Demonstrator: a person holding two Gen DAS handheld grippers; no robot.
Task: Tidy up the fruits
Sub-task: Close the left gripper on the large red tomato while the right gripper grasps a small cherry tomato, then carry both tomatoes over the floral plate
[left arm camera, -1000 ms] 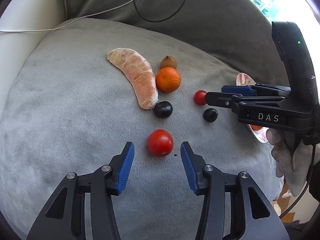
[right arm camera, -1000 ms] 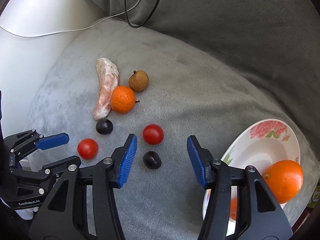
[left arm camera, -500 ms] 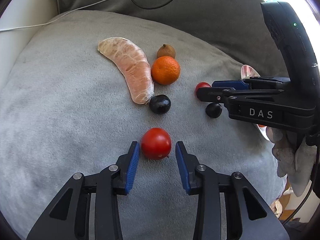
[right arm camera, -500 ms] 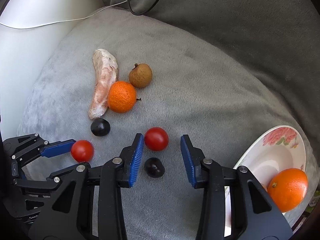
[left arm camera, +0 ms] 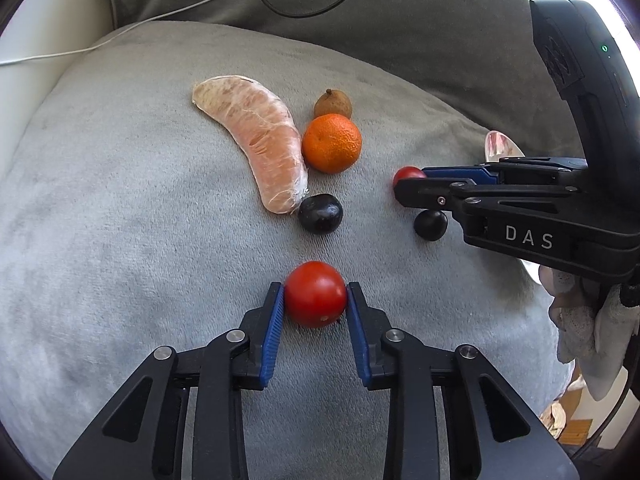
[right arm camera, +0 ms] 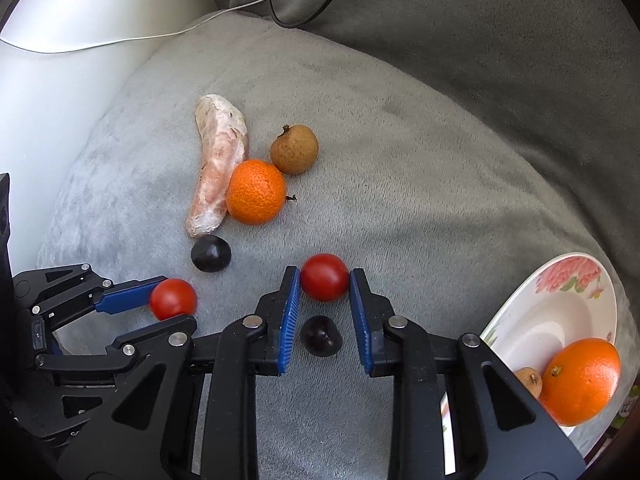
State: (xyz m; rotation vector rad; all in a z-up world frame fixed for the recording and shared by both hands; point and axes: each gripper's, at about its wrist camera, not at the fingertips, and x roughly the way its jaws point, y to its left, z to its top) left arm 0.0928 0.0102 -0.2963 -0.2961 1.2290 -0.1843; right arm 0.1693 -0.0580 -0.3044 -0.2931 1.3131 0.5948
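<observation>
In the left wrist view, a red tomato [left arm camera: 315,294] is being pinched between the blue pads of the left tool [left arm camera: 315,300], whose jaws are closing onto it; the fruit is still resting on the grey cushion [left arm camera: 120,240]. Beyond it, a peeled citrus segment [left arm camera: 256,148], a mandarin [left arm camera: 332,143], a small brown fruit [left arm camera: 333,104] and a dark grape [left arm camera: 320,213] are lying loose in a cluster. At the right edge the right tool [left arm camera: 404,184] is being seen side-on, with a second tomato [left arm camera: 407,174] at its tip and a second grape [left arm camera: 430,225] just beneath it. Only a sliver of the plate [left arm camera: 500,146] is showing here, so its contents are not being revealed.

In the right wrist view, that second tomato [right arm camera: 325,282] is being clamped between the pads of the right tool [right arm camera: 325,284], fully closed on it, with the grape [right arm camera: 321,336] lying free just behind, between the fingers but untouched. The flowered plate [right arm camera: 568,304] is being shown properly here at the right, on the cushion's edge, already holding an orange [right arm camera: 580,376] and a small brown fruit [right arm camera: 529,380]. The left tool [right arm camera: 172,300] is being seen at the left with its tomato [right arm camera: 173,298].

Judged from this, sorting is partly done: two fruits are plated, two tomatoes are being gripped but not yet lifted, and five pieces are left on the cushion.
</observation>
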